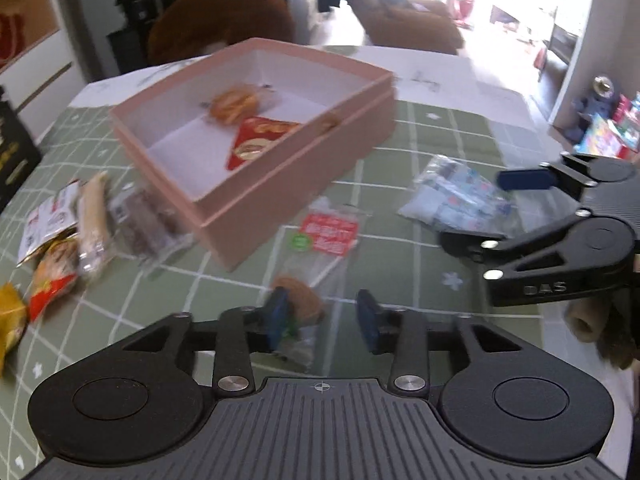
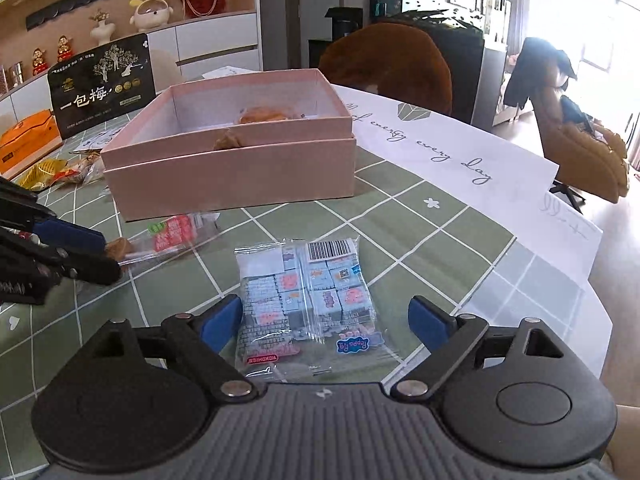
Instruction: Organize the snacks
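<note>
Candy pack [image 2: 308, 304] lies between right gripper [image 2: 324, 320] jaws.

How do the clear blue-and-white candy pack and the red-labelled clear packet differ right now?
The candy pack is wide, flat and filled with small blue-and-white cubes; the red-labelled packet is narrow and holds a brown snack. The candy pack lies between the open right gripper's fingers; the red-labelled packet lies at the left gripper's tips, also ungripped. Both are clear wrappers on the green cloth, outside the pink box.

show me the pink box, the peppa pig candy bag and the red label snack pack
pink box [image 2: 240, 168], right wrist view, front wall
peppa pig candy bag [image 2: 308, 300], right wrist view, middle of the clear wrapper
red label snack pack [image 1: 329, 234], left wrist view, red label
</note>
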Tool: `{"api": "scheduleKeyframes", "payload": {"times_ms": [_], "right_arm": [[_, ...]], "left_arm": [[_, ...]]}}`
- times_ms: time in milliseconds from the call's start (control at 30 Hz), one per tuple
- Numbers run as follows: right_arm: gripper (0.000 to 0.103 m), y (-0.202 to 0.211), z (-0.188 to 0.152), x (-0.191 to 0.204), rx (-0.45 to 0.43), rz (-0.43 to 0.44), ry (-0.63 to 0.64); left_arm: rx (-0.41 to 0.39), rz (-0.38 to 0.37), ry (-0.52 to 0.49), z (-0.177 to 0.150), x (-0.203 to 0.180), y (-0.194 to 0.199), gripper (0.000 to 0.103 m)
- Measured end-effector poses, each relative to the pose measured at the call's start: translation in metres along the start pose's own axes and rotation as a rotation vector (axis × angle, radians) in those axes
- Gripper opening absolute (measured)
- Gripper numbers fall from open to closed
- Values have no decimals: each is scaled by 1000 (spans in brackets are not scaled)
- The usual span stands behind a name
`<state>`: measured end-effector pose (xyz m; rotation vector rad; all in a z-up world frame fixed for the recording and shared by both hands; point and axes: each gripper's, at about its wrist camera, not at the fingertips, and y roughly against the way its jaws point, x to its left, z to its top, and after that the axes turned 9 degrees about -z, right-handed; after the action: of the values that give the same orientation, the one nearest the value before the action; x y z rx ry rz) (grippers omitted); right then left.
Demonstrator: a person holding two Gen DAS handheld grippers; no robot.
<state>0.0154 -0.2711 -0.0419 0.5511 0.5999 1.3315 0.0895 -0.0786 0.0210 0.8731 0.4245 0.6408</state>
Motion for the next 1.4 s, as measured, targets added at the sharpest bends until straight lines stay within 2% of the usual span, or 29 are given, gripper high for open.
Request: {"api": "scheduleKeyframes", "payload": {"times_ms": [67,133,200,300,500,667,767,833,1033,1200,1400], "right_arm": [[92,0,0,0,-1,-1,-1],[93,0,-1,1,0,-4,-2],[94,-1,0,2,1,-5,-2],[95,-1,0,2,0,-4,-1],[95,-1,0,2,0,-5,-2],[96,-1,0,2,0,-4,-1],[99,-2,0,3,4,0,1],[99,-4,0,3,8,8,4],[103,-7,1,2,20,36,31],[103,-9,3,0,18,64,60],[103,-8,2,-1,17,69,62]], "left_arm": [[-7,14,-10,0,-2,1,46],[-17,79,-4,2,0,0,45],[-3,106,47,4,11,-3,50],[12,87,105,7,22,-6,59],[16,46,125,10,23,-15,61],[-38,62,184,4,16,-15,60],[-30,104,194,-3,0,-10,50],[-39,116,239,-12,-11,-3,46],[-70,209,408,-44,-47,19,46],[-78,262,422,-47,-61,18,49],[-91,266,411,-50,-64,17,50]]}}
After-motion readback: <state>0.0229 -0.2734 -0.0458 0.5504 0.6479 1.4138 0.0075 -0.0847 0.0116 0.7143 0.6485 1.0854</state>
